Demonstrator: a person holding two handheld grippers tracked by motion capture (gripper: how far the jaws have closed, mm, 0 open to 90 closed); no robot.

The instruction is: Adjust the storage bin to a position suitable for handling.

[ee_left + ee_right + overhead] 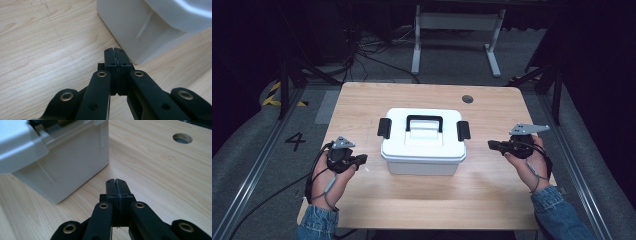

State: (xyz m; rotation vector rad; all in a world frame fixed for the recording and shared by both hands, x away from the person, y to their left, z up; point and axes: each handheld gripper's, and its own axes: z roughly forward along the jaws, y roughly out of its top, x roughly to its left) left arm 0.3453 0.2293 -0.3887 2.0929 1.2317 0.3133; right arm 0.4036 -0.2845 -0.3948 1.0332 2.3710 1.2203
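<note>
On the wooden table (362, 100), the left gripper (362, 160) rested with its fingers (110, 58) pressed together on nothing, tips aimed at the white storage box (422, 142) just ahead of them. Past the box's black handle (424, 121) and side latches (384, 128), the right gripper (492, 145) lay likewise closed and empty, the box near its fingertips (121, 187).

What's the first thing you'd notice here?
A white box with a black handle and black side latches sits mid-table. On either side of it, apart from it, the left gripper and the right gripper point at it, jaws shut and empty.
</note>
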